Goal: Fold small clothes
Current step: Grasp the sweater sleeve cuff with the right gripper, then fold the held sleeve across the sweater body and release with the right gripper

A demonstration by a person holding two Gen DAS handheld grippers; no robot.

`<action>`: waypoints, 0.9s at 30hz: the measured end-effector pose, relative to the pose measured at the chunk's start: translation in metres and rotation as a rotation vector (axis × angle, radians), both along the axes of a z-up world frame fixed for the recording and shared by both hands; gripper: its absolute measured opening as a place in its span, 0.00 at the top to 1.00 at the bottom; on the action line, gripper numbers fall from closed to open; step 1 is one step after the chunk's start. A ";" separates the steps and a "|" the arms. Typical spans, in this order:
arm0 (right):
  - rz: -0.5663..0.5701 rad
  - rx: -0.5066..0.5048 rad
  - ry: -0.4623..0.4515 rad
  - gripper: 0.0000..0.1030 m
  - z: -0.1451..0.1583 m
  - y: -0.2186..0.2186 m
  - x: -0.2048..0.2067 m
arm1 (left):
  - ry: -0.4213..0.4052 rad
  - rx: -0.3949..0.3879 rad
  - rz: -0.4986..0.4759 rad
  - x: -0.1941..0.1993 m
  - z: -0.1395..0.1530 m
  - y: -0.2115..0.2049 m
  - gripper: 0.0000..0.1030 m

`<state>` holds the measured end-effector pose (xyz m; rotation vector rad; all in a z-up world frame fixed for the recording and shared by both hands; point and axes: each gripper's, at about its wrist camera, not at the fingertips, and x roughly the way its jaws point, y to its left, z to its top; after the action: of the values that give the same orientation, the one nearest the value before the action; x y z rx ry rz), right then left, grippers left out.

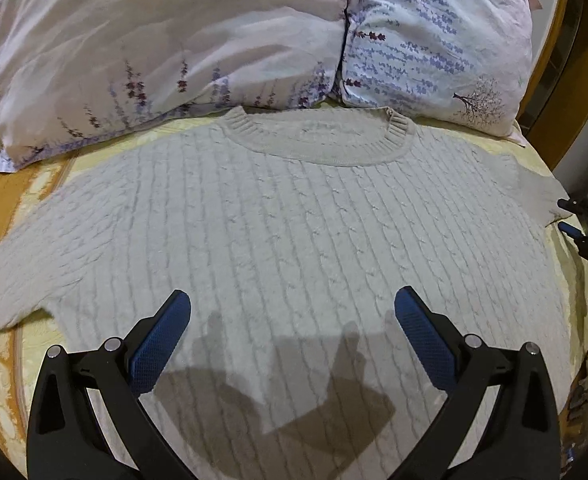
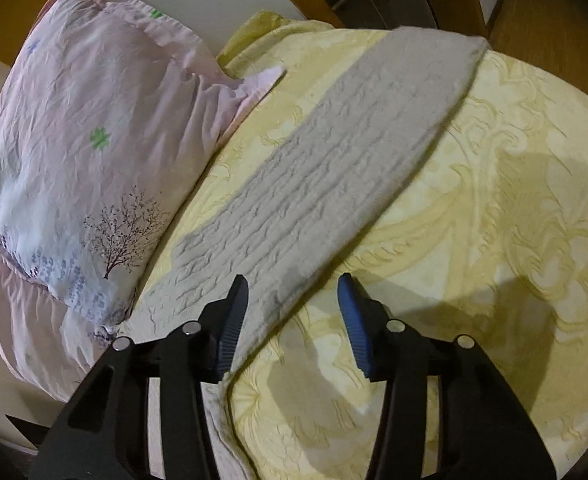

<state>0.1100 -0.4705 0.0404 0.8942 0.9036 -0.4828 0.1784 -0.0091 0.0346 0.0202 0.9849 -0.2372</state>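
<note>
Left gripper [image 1: 292, 312], black-armed with blue textured pads, spread wide and hovering above the lower body of a pale grey cable-knit sweater [image 1: 294, 240], pinching nothing; shadow of both fingers cast on the knit just below. Right gripper [image 2: 294, 300], same black-and-blue build, also spread, straddling the near edge of the sweater's right sleeve [image 2: 334, 152], with one blue pad [image 2: 230, 332] over the knit and the other over bare bedcover; contact with the fabric impossible to tell. Same right gripper [image 1: 574, 216] visible at the far right edge of the left wrist view, beside the sleeve end.

Sweater spread flat, front up, on a pale yellow bedspread with a raised scroll pattern [image 2: 514, 220]. Ribbed round collar [image 1: 318, 140] pointing away from the left gripper, toward the pillows; body's long axis running from collar back toward the gripper, cable ribs following that line. Both sleeves stretched out sideways, left sleeve [image 1: 26, 264] angled down toward the left edge of the bed. In the right wrist view, right sleeve lying as a long straight band running diagonally away from the gripper, cuff at the far end near the bed's edge.

Two white and pink floral-print pillows [image 1: 174, 48] side by side just beyond the collar, the right one [image 2: 86, 152] bearing a small bare-tree print. Orange-brown wooden bed frame [image 1: 562, 112] behind.
</note>
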 end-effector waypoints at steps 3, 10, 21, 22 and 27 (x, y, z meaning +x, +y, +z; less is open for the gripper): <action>0.008 0.014 -0.018 0.57 -0.002 0.001 0.008 | 0.015 -0.072 -0.006 0.007 -0.004 0.001 0.01; -0.065 0.003 -0.043 0.78 -0.005 -0.014 0.003 | -0.019 -0.070 -0.005 0.014 -0.004 -0.003 0.01; -0.011 -0.197 -0.072 0.92 0.028 0.002 0.017 | -0.015 -0.145 -0.027 0.022 -0.003 0.000 0.01; 0.008 -0.209 -0.090 0.92 0.036 0.008 0.019 | -0.009 -0.170 -0.026 0.022 -0.003 0.002 0.01; 0.179 -0.220 -0.211 0.93 0.075 0.060 0.034 | -0.012 -0.290 -0.014 0.022 0.000 0.011 0.01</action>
<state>0.1444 -0.4107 0.1155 0.6437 0.7142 -0.3186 0.2004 0.0016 0.0350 -0.2357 0.9313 -0.3905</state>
